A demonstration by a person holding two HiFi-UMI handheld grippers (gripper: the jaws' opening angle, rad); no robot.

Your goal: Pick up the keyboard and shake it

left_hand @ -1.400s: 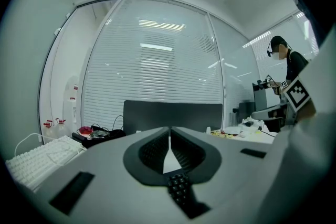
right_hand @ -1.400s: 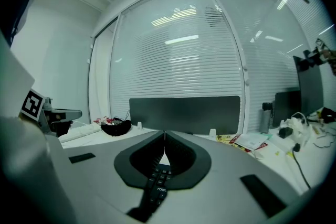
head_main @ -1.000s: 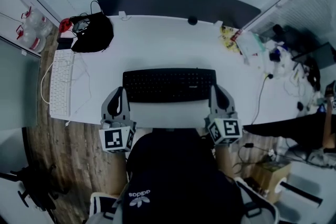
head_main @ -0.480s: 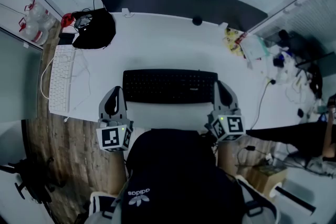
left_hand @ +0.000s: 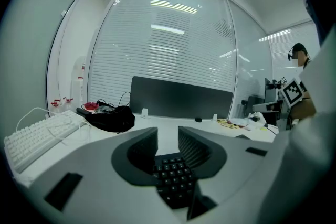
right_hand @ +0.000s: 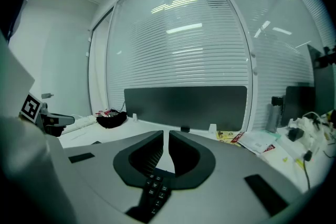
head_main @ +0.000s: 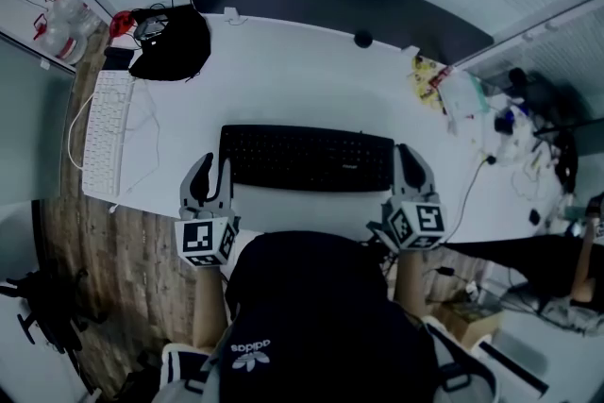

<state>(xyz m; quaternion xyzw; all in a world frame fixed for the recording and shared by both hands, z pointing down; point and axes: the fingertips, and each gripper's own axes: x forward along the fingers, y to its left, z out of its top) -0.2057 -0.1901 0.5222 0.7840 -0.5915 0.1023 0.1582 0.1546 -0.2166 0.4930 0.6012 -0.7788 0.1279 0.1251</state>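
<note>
Black keyboard (head_main: 307, 158) lying flat on the white table (head_main: 302, 80) near its front edge, left tongs (head_main: 211, 167) at its left end, jaws just opened and apart, gripping nothing, right tongs (head_main: 406, 156) at its right end, closed, black bag (head_main: 170, 42) at the table's far left corner.

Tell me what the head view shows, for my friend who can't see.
A black keyboard lies on a white desk, a gripper at each near corner. The fingers of the left gripper have just been opening, the keyboard's end showing between them; those of the right gripper are together.
</note>
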